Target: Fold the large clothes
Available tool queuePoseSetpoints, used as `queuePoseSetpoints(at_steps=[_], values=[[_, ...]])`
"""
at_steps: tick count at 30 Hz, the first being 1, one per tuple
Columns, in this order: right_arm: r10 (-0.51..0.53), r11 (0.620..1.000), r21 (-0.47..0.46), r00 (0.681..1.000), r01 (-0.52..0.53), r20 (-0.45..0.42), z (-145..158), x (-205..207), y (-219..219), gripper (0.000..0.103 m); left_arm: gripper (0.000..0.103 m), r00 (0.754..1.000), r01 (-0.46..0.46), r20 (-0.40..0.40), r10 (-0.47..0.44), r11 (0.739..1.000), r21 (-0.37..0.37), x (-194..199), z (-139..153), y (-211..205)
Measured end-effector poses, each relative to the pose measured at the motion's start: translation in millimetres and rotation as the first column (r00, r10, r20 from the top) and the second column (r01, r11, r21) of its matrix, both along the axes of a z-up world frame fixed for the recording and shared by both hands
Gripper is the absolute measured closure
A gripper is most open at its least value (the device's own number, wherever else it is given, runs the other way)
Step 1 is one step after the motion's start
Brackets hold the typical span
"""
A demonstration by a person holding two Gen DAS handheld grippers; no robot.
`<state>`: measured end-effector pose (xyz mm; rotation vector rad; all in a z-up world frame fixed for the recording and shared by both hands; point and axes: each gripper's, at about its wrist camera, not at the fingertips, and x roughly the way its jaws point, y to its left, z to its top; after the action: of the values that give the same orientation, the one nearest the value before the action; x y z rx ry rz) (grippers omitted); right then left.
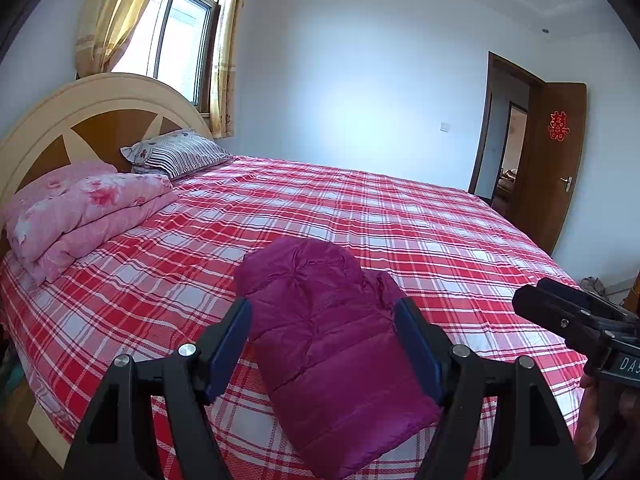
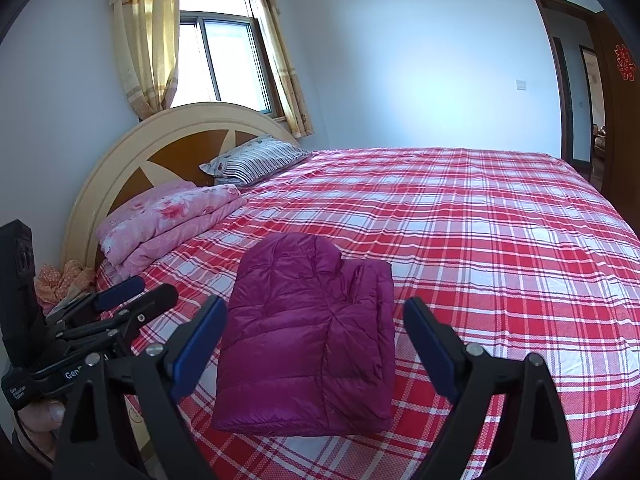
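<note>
The purple jacket (image 2: 308,336) lies near the front edge of the bed (image 2: 500,240), on the red checked sheet. It looks folded into a neat, puffy block, with the hood end pointing toward the far side of the bed. So the folding seems almost done, or done.

The right gripper (image 2: 316,344) hangs above the jacket with its 2 jaws spread wide. Nothing is between the pads. The left gripper (image 1: 324,344) is also above the jacket, jaws apart, and it pinches nothing.

If one more step is left, it is probably to pat the block flat and square. The jacket is slippery and full of air, so it may spring open. A good way is to come down slowly, press the top with both grippers, and not tug a corner.

A pink quilt (image 2: 168,220) and a striped pillow (image 2: 256,160) sit well apart, by the headboard (image 2: 120,168).
</note>
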<state>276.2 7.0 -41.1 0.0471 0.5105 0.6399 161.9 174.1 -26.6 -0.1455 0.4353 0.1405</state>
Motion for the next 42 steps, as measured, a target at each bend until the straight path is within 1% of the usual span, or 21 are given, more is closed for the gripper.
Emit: queuePoseSetpoints(at_steps=[6,10,11,14,16,23,27,35,42], values=[[0.0,1.0,0.0,1.0,0.0,0.002,-0.2,-0.4,-1.2,0.011,0.029,1.0,-0.007,0.005,0.007,1.0,0.011,-1.3,1.2,-1.7],[0.002,1.0,0.003,1.0,-0.002,0.013,2.4,-2.3,-2.5,0.011,0.028,1.0,-0.01,0.005,0.01,1.0,0.005,-2.3,3.0,-0.8],[0.002,1.0,0.004,1.0,-0.002,0.016,3.5,-3.1,-2.9,0.011,0.028,1.0,-0.013,0.004,0.013,1.0,0.006,-2.4,3.4,-1.0],[0.002,1.0,0.007,1.0,-0.002,0.024,5.6,-4.0,-3.4,0.011,0.021,1.0,-0.022,0.004,0.022,1.0,0.009,-3.1,4.6,-0.8],[0.002,1.0,0.008,1.0,-0.002,0.028,6.7,-4.6,-3.3,0.011,0.021,1.0,-0.013,0.005,0.013,1.0,0.006,-3.6,5.6,-0.7],[0.004,1.0,0.01,0.999,-0.005,0.042,11.0,-6.0,-3.3,0.011,0.02,1.0,-0.028,0.005,0.028,1.0,0.001,-4.0,7.4,3.1],[0.007,1.0,0.012,0.999,-0.008,0.049,13.0,-8.2,-3.4,0.011,0.011,0.999,-0.037,0.014,0.037,0.999,0.007,-5.4,10.0,4.8],[0.022,1.0,0.009,0.997,-0.023,0.073,17.5,-13.5,0.6,0.011,0.007,0.998,-0.069,0.017,0.068,0.997,0.039,-5.7,10.7,5.3],[0.033,0.999,-0.001,0.996,-0.033,0.08,16.1,-16.1,4.4,0.01,0.007,0.997,-0.08,0.01,0.08,0.996,0.039,-5.5,8.3,8.2]])
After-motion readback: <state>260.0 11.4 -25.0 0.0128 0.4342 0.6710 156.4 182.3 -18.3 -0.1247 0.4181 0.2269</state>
